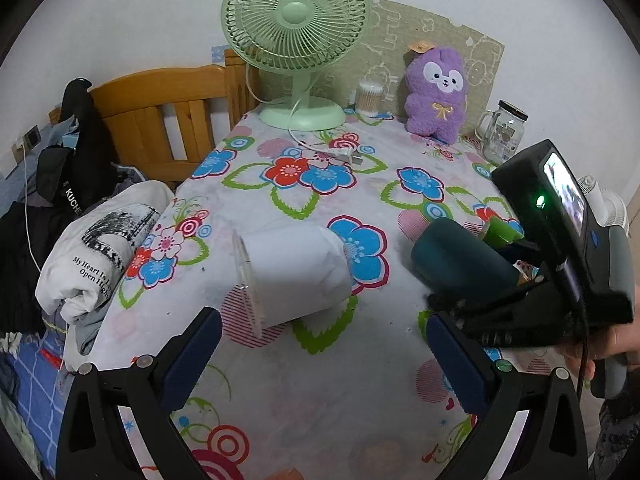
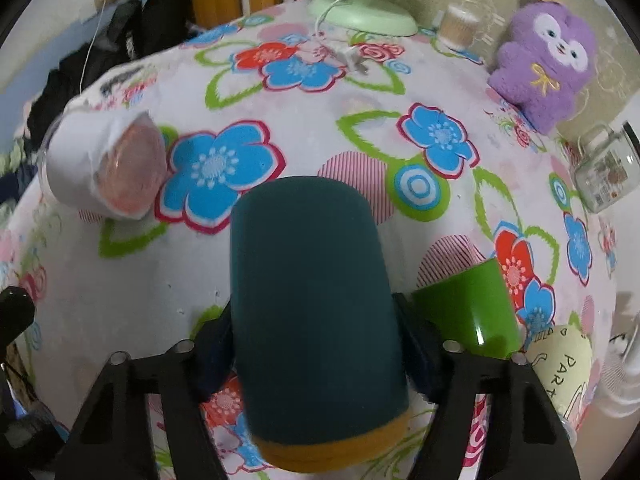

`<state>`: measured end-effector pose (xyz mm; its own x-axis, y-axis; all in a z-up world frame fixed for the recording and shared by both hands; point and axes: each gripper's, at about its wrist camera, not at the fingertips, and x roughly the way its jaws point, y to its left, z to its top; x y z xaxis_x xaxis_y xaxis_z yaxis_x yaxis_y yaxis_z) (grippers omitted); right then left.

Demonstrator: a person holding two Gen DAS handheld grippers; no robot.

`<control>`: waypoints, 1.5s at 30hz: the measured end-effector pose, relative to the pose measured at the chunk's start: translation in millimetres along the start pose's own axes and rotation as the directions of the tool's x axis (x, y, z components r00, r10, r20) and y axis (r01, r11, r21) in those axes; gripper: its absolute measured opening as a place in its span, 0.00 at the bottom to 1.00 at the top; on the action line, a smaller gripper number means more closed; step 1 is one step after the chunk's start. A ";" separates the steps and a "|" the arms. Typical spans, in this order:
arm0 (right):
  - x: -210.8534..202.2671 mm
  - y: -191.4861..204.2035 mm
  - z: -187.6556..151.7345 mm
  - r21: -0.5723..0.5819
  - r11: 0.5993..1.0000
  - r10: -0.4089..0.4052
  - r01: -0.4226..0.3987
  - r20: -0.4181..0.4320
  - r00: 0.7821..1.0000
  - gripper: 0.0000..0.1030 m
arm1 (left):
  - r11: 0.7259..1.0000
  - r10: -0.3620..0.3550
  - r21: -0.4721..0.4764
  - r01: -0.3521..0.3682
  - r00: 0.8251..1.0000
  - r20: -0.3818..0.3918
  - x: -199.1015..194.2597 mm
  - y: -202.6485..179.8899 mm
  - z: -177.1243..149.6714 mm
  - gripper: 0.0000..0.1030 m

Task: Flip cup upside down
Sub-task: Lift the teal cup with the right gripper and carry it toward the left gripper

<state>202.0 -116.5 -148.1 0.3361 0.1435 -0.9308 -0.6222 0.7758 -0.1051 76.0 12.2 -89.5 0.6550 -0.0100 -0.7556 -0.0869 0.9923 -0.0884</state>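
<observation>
Floral cloth covers the table [image 1: 304, 380], which carries three cups. One teal cup [image 2: 316, 304] is clamped in the right hand-held gripper [image 2: 316, 344]; one green cup [image 2: 468, 308] lies just beside it, one white cup [image 1: 292, 272] lies toppled farther off. The left hand-held gripper [image 1: 324, 348] gapes empty.

Hard to read the rim end of the teal cup [image 2: 316, 300], smeared by blur near the bottom of the right wrist view. Inner fingertips of the right gripper [image 2: 316, 344] lost behind that cup's sides. Just right of the cup, the green cup [image 2: 468, 312] partly covered by a gripper arm, mouth out of sight. Beyond that, a yellow cloth item [image 2: 560, 364] cut by the frame, lettering only partly legible. Left of the cup, the white-wrapped clear cup [image 1: 292, 272] hiding its contents; print on the glass jar [image 1: 502, 132] too small to read.
</observation>
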 end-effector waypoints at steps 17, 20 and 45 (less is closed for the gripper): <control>-64.4 27.4 -41.1 0.049 0.998 0.033 -0.040 0.134 0.990 0.69 | 1.000 -0.027 -0.007 0.027 1.000 0.013 -25.9 -2.4 -15.7 1.00; -72.5 32.0 -54.4 0.066 0.997 0.033 -0.043 0.144 0.989 0.69 | 0.999 -0.032 -0.005 0.032 0.999 0.011 -33.4 -4.8 -22.8 1.00; -73.2 79.1 -103.1 0.125 0.979 0.144 -0.163 0.144 0.979 0.82 | 0.998 -0.047 -0.036 0.047 0.999 0.013 -58.8 -8.2 -41.7 1.00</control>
<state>55.3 -129.0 -124.3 0.3410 0.3411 -0.8760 -0.5750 0.8129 0.0927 6.9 -0.6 -71.4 0.6682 -0.0546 -0.7420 -0.0828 0.9857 -0.1470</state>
